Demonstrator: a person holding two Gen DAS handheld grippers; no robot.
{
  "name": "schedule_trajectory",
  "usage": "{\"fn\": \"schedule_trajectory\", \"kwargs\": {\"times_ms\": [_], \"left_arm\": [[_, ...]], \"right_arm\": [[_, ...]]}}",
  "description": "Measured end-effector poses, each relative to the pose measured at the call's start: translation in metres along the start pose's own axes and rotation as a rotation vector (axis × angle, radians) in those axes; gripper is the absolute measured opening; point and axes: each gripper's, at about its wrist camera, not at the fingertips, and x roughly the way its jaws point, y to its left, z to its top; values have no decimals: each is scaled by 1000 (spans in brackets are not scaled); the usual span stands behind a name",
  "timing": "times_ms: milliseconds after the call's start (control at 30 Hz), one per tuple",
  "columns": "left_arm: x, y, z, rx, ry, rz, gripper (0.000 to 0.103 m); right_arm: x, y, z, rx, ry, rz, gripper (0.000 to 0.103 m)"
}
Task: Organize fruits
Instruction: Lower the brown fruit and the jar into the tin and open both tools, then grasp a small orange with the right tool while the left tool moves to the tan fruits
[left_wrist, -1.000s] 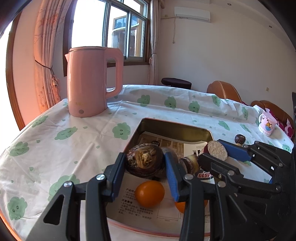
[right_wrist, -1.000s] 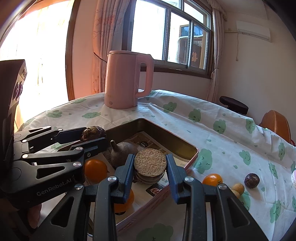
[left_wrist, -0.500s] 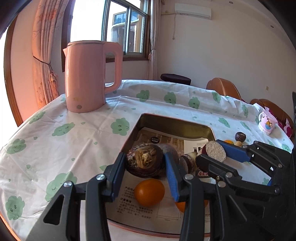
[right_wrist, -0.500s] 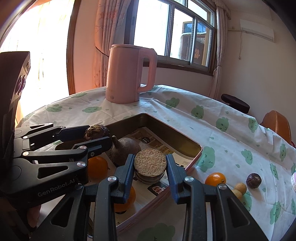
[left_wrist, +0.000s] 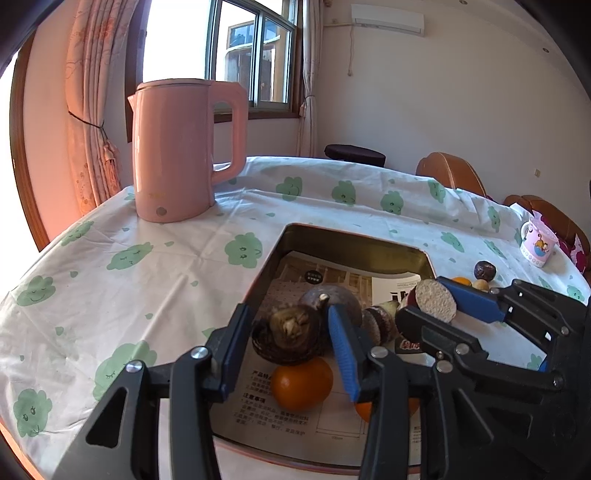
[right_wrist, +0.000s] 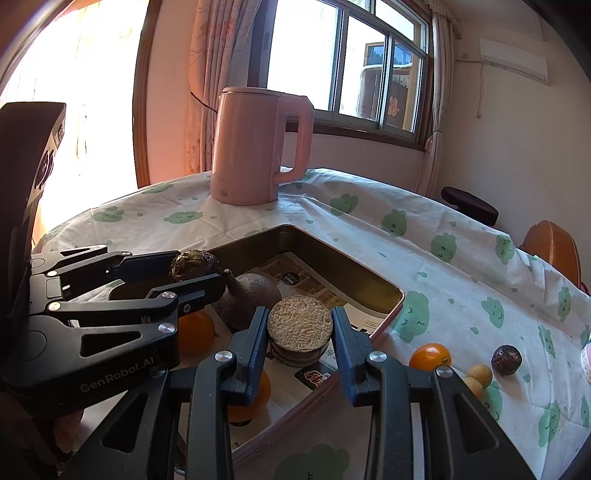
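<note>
My left gripper (left_wrist: 290, 334) is shut on a brown scaly fruit (left_wrist: 290, 332) and holds it over the metal tray (left_wrist: 354, 243). It also shows in the right wrist view (right_wrist: 194, 260). My right gripper (right_wrist: 299, 332) is shut on a round cut piece with a pale grainy face (right_wrist: 299, 325), over the tray's right part; it shows in the left wrist view too (left_wrist: 436, 301). In the tray lie an orange (left_wrist: 301, 384), a second orange (right_wrist: 247, 398), a brown pear-shaped fruit (right_wrist: 251, 299) and sliced pieces (left_wrist: 380, 321).
A pink kettle (left_wrist: 181, 155) stands at the table's back left. On the cloth right of the tray lie an orange (right_wrist: 430, 356), two small yellow fruits (right_wrist: 478, 376) and a dark wrinkled fruit (right_wrist: 506, 360). A small pink cup (left_wrist: 537, 247) stands far right.
Both grippers have lowered and tilted a little over the tray, still holding their pieces. The kettle appears higher in both views.
</note>
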Motion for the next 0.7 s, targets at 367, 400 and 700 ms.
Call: {"fn": "schedule_trajectory", "kwargs": {"times_ms": [367,400,700], "left_arm": [[-5,9,0,-39,-23,56,72],[-6,11,0,-51,-27,48,74],[-22,9,-1,-64,-102,51,98]], "right_arm": [[-2,-8,0,48,-10,2,45],[-3,-9,0,55,-15,-2,49],[-27,-19,-7,69,-94,-51,63]]}}
